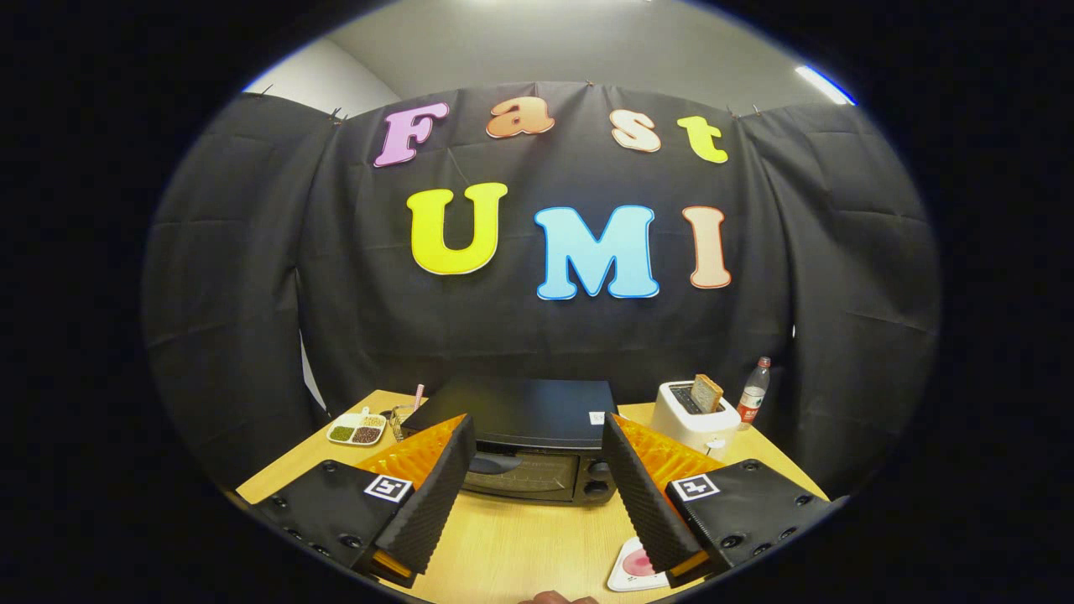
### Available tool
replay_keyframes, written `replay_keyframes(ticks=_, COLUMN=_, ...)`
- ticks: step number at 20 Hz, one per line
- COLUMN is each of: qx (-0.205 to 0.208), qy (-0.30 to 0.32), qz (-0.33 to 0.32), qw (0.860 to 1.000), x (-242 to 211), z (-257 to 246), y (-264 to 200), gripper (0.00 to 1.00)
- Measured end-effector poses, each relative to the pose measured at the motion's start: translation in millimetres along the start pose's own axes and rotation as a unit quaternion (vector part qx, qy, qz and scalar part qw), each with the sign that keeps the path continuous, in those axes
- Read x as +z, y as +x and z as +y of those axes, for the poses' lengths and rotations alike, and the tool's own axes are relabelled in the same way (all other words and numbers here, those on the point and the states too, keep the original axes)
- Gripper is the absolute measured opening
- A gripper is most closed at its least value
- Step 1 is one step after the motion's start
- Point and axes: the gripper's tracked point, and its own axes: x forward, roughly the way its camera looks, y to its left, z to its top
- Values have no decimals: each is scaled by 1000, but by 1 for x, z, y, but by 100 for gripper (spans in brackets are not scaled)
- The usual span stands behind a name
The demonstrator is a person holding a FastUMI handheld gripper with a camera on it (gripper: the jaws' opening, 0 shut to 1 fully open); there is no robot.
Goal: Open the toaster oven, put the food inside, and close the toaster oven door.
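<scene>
On the wooden bench (520,545), toaster oven (524,436) sits straight ahead, just beyond the gripper (537,478), framed between its two fingers. Door shut. Jaws wide apart, holding nothing, hovering above the bench. Right of the oven: white toaster (690,413) with a bread slice (706,393) upright in its slot, plastic bottle (753,393) just beside it. Left of the oven: small divided dish (357,429) of grains. White plate (635,567) with something pink lies near the right finger, partly hidden by it.

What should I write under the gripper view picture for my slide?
Open claw faces the closed toaster oven on a wooden table, white toaster beside it.
</scene>
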Motion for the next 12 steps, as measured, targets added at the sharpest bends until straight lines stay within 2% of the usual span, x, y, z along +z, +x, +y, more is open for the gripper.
replay_keyframes(ticks=9, qx=5, qy=3, qz=35, qw=999, x=-22, z=36, y=65, gripper=97)
replay_keyframes(ticks=12, qx=-6, qy=8, qz=57, qw=998, x=-37, z=37, y=92, gripper=97)
